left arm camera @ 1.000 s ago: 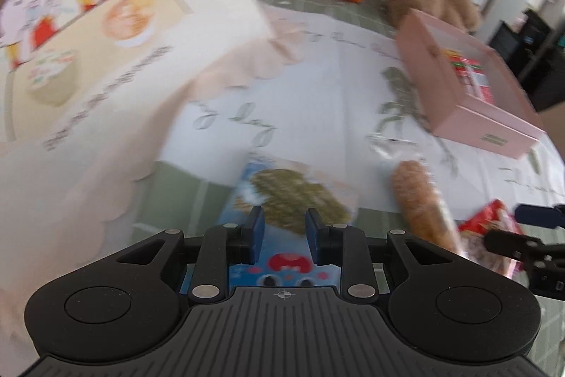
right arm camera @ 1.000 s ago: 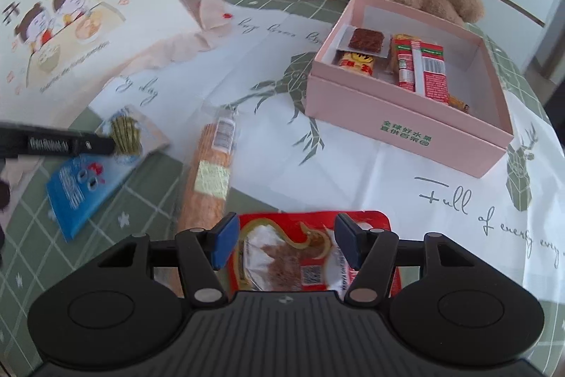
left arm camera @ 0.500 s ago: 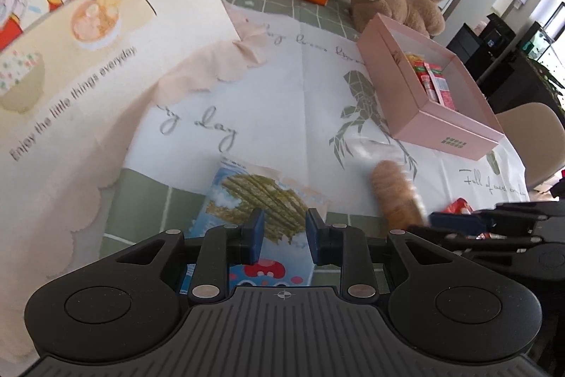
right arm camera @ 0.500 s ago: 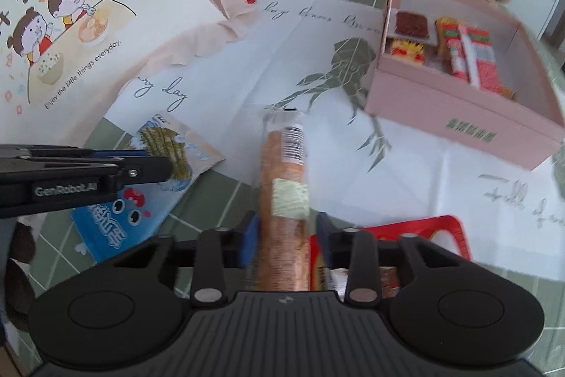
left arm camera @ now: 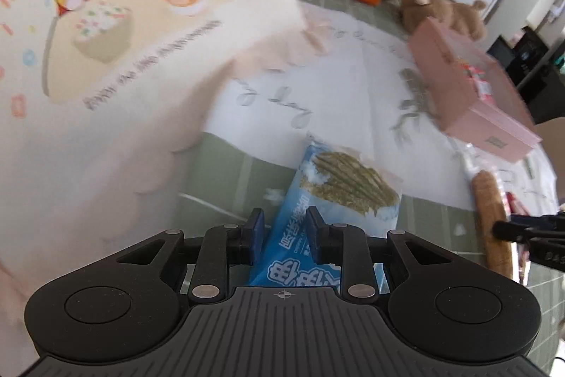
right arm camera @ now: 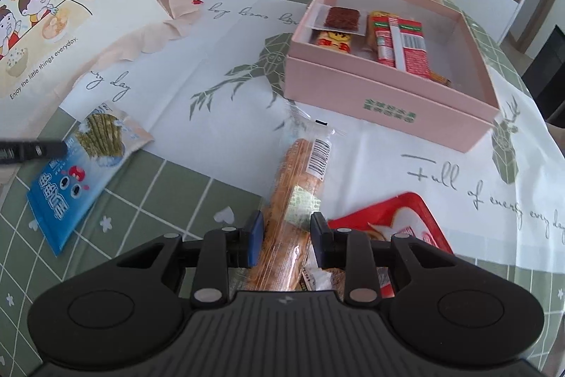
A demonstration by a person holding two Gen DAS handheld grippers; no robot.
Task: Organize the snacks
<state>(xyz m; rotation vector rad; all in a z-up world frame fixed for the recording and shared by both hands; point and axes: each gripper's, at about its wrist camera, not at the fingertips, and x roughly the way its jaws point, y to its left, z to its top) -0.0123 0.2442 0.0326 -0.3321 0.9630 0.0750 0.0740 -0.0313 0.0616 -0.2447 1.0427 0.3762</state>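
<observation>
Straddling bread stick, right gripper partly open, grip uncertain | left gripper narrow-gapped over blue seaweed packet, hold unclear | pink box beyond

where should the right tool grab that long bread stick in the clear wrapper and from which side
Grip the long orange-brown bread stick in clear plastic wrap across its narrow width near the near end, coming from above along its length. It lies flat on the green checked tablecloth, pointing toward the pink cardboard box, and the right tool already straddles it with jaws apart; the crinkly sealed end offers less firm hold.
</observation>
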